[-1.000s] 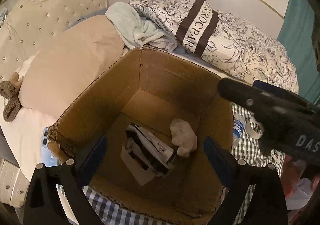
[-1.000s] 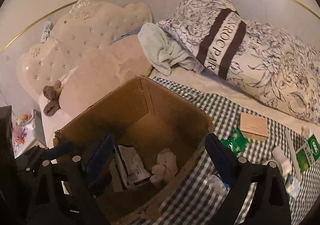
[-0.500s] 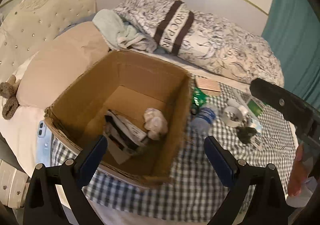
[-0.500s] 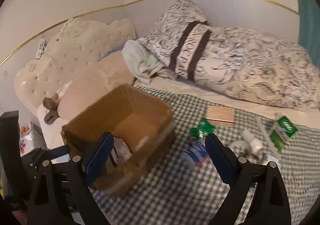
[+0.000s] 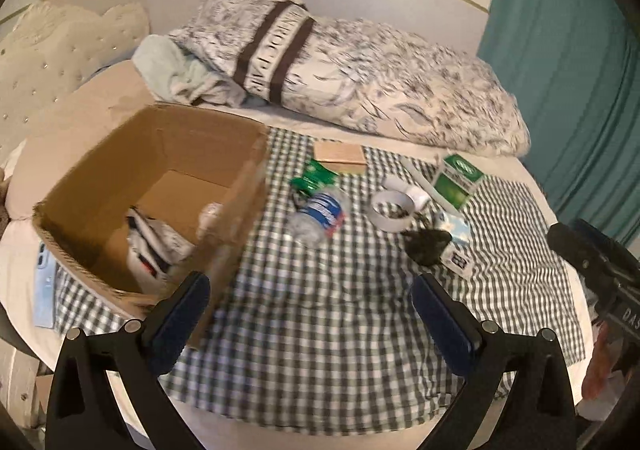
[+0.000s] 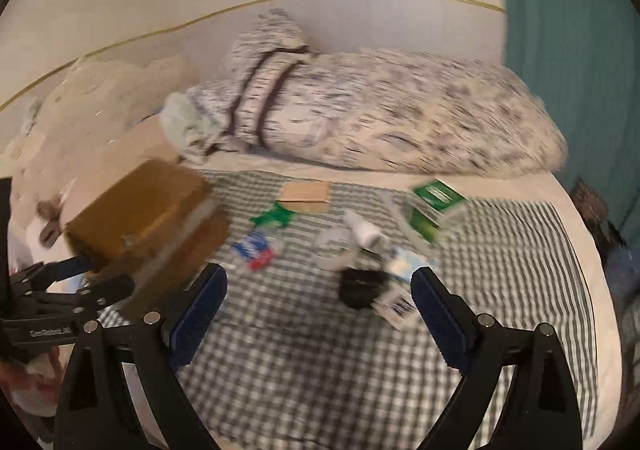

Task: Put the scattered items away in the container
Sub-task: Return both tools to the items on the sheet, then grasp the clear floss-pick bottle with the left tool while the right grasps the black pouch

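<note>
An open cardboard box (image 5: 224, 210) (image 6: 132, 218) stands on the left of a checked cloth (image 5: 320, 314) and holds papers and a pale crumpled item. Scattered to its right lie a crushed water bottle (image 5: 318, 216) (image 6: 256, 246), a green packet (image 5: 314, 178), a tape roll (image 5: 392, 208), a green carton (image 5: 458, 180) (image 6: 430, 210), a black object (image 5: 426, 246) (image 6: 360, 286) and a flat tan card (image 5: 340, 154). My left gripper (image 5: 310, 314) is open above the cloth in front of the box. My right gripper (image 6: 316, 310) is open, nearer the black object, holding nothing.
A patterned duvet (image 5: 360, 82) lies rolled along the back of the bed, with a pale green cloth (image 5: 176, 74) and a beige pillow (image 5: 92, 118) behind the box. A teal curtain (image 5: 568, 70) hangs at the right. A blue phone (image 5: 44, 290) lies left of the box.
Both grippers have pulled back from over the box and swung right, so the scattered items on the cloth came into view. Both stay open and empty.
</note>
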`<move>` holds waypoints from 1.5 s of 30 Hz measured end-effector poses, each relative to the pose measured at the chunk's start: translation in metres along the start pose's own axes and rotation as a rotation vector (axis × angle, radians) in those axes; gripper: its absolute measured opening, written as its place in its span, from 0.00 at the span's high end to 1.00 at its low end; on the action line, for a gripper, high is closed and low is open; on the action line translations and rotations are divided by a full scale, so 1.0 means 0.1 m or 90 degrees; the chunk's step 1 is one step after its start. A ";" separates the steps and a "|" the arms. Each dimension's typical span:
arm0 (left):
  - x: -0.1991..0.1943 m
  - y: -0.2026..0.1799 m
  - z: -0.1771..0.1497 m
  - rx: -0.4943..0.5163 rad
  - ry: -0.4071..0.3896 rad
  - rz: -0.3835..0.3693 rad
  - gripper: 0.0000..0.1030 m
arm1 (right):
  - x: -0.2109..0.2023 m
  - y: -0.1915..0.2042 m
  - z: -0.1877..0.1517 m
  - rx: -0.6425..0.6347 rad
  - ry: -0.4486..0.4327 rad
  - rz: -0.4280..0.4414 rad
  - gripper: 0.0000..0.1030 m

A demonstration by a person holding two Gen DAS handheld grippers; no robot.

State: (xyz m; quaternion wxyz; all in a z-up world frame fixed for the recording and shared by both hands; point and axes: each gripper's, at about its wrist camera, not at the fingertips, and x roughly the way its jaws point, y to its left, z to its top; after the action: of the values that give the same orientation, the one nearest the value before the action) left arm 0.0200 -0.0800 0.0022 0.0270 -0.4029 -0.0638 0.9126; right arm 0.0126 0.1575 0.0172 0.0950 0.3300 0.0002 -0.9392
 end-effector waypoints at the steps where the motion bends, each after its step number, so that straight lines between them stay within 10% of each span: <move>1: 0.04 -0.06 -0.02 0.005 0.000 0.004 0.00 | 0.01 -0.12 -0.04 0.016 -0.002 -0.002 0.09; 14: 0.87 -0.48 -0.15 -0.001 0.055 -0.024 0.00 | 0.39 -1.06 -0.43 0.104 -0.005 -0.015 0.09; 45: 2.23 -0.19 0.16 0.034 0.117 -0.042 0.00 | 2.19 -0.64 -0.50 0.111 0.163 0.000 0.09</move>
State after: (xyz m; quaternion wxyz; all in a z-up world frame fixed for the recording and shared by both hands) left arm -0.1425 -0.0408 -0.1475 0.0737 -0.4816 -0.0502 0.8719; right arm -0.1352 0.1843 -0.1613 0.0654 0.4540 -0.0695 -0.8859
